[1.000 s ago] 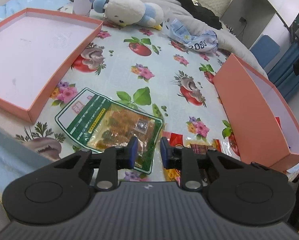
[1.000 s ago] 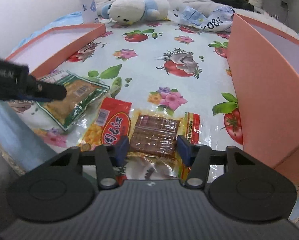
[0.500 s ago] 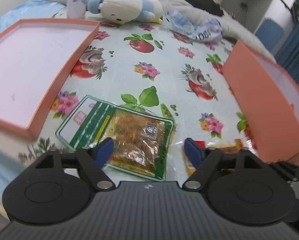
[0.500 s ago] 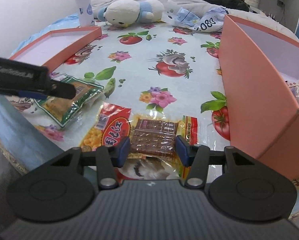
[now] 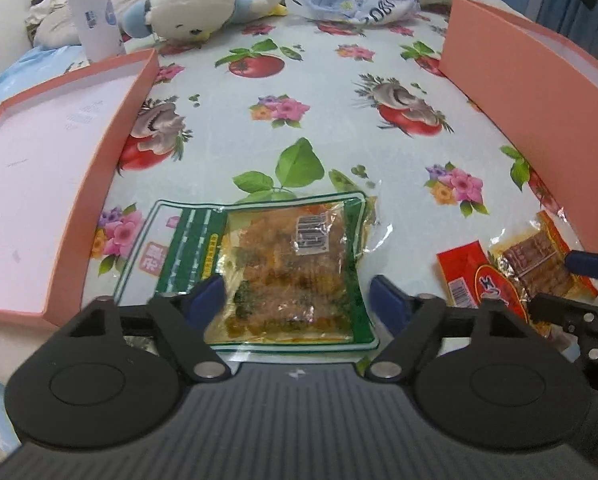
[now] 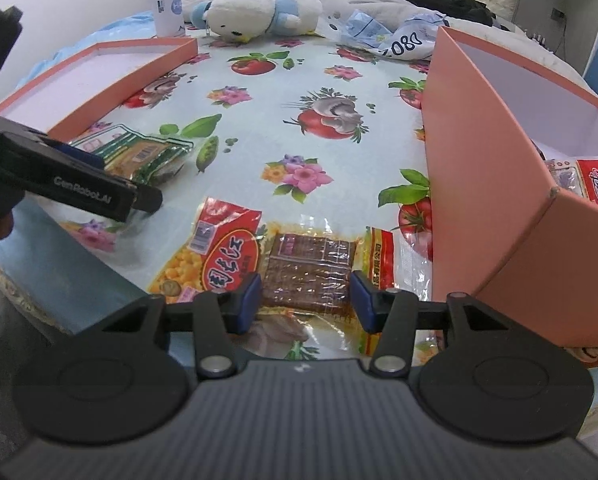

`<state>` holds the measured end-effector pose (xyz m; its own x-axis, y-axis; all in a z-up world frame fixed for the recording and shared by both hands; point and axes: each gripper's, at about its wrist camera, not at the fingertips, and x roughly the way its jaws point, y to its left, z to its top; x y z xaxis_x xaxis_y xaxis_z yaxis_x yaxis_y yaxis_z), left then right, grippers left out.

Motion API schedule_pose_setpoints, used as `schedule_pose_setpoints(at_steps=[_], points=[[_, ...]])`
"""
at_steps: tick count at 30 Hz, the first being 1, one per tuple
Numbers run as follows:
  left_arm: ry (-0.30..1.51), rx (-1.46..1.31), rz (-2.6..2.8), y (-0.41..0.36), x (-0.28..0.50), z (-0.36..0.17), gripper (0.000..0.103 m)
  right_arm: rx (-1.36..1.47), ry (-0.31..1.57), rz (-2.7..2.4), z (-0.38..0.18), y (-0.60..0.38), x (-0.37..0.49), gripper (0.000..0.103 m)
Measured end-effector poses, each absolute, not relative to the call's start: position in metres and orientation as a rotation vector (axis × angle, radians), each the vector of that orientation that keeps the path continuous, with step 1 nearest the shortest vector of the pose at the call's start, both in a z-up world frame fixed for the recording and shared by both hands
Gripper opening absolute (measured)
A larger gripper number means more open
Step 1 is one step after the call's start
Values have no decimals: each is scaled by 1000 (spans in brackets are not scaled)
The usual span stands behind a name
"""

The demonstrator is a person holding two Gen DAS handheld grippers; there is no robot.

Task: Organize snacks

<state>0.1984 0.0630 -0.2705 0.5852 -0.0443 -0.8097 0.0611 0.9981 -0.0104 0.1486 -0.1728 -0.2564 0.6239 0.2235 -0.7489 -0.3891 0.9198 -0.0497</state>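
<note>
Since the earlier frame the left tongs [image 5: 295,296] have been spread from nearly pressed together and brought down over the green snack packet [image 5: 275,268], which lies flat near the front edge of the tabletop [image 5: 319,92], so that its sides can be straddled; the pads are not yet pressed on it. The right tongs [image 6: 307,300] are kept half spread around the brown snack packet [image 6: 309,272] without clearly pinching it, just beside the tall pink box [image 6: 479,184], where snacks are already stowed.
</note>
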Motion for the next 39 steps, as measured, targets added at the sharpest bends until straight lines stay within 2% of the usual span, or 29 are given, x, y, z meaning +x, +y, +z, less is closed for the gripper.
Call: schedule_pose_setpoints(at_steps=[6, 7, 8, 9, 10, 11, 14, 24, 25, 27, 28, 29, 32, 39], points=[[939, 46, -78, 57, 194, -260, 54, -180, 812, 367, -248, -174, 145, 50], [930, 42, -78, 56, 192, -258, 44, -177, 809, 369, -246, -174, 145, 50], [922, 38, -73, 55, 190, -255, 39, -173, 807, 371, -244, -175, 144, 49], [919, 29, -65, 55, 189, -252, 38, -167, 811, 383, -243, -175, 144, 32], [915, 10, -60, 55, 187, -249, 36, -151, 822, 399, -241, -175, 144, 9], [908, -20, -58, 57, 185, -247, 35, -146, 825, 402, -240, -174, 144, 12], [885, -82, -37, 60, 178, -240, 30, -190, 812, 389, -241, -168, 143, 12], [815, -305, -125, 61, 162, -218, 28, -84, 833, 381, -242, -181, 139, 16], [804, -332, -143, 61, 163, -215, 28, -73, 837, 382, -242, -182, 138, 19], [777, -382, -188, 61, 165, -209, 28, -27, 841, 376, -241, -187, 133, 35], [765, -402, -216, 58, 167, -207, 28, 12, 847, 368, -241, -192, 132, 48], [759, -408, -237, 55, 169, -205, 28, 51, 854, 357, -242, -196, 131, 54], [761, -351, -301, 32, 179, -209, 28, 145, 856, 305, -244, -211, 131, 54], [882, -192, -307, -1, 198, -260, 25, 352, 872, 152, -254, -246, 136, 53]])
